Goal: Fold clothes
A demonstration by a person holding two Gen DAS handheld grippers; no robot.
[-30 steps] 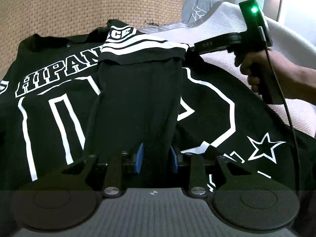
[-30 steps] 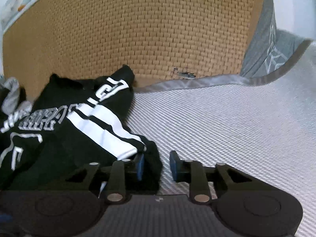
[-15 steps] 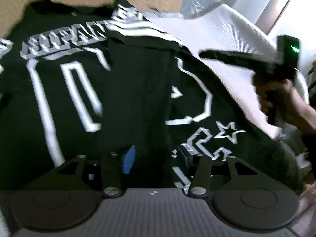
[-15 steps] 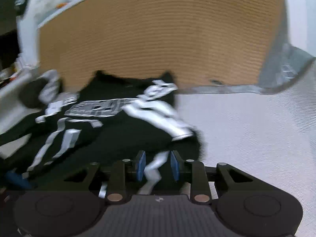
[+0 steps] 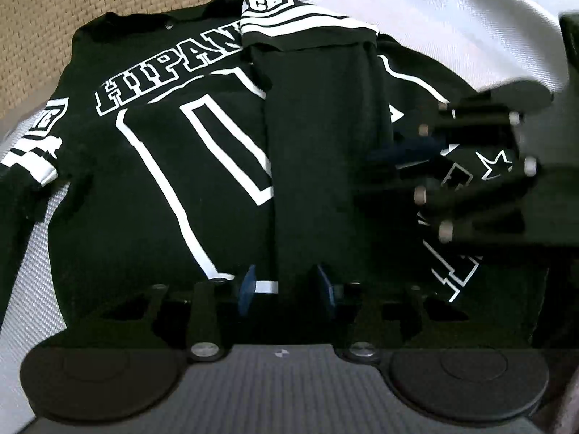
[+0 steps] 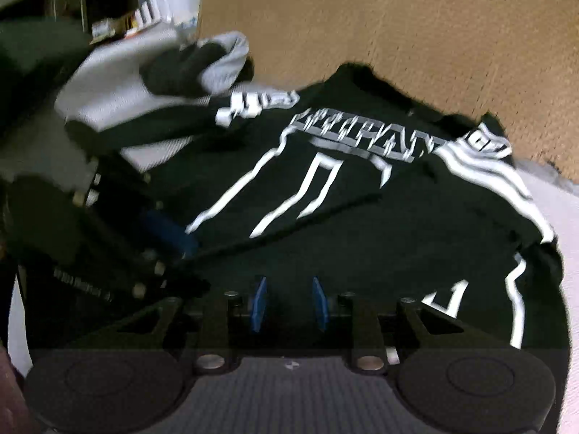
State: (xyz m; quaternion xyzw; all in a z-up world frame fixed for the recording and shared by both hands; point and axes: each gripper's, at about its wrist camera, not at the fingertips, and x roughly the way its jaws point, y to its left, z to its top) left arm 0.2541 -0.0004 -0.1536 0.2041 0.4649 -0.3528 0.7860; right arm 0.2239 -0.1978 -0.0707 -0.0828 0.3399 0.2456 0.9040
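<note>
A black jersey [image 5: 173, 166] with white lettering and numbers lies spread on a grey mat, collar toward the wicker headboard. Its right side is folded inward as a long black strip [image 5: 318, 144] with the striped sleeve on top. My left gripper [image 5: 286, 287] is open, its blue pads on either side of the strip's near end. My right gripper [image 6: 287, 305] is open over the jersey's [image 6: 362, 224] lower part, holding nothing. The right gripper also shows blurred in the left wrist view [image 5: 409, 148], and the left gripper in the right wrist view [image 6: 170, 235].
A brown woven headboard [image 6: 398, 36] stands behind the jersey. The grey textured mat [image 5: 452, 32] shows to the right and to the left [image 5: 29, 260]. Grey and dark clothes [image 6: 202, 65] are piled at the far left in the right wrist view.
My right gripper let go of the striped sleeve and swung from the top of the fold down to the jersey's lower right. The left gripper's jaws have opened around the strip.
</note>
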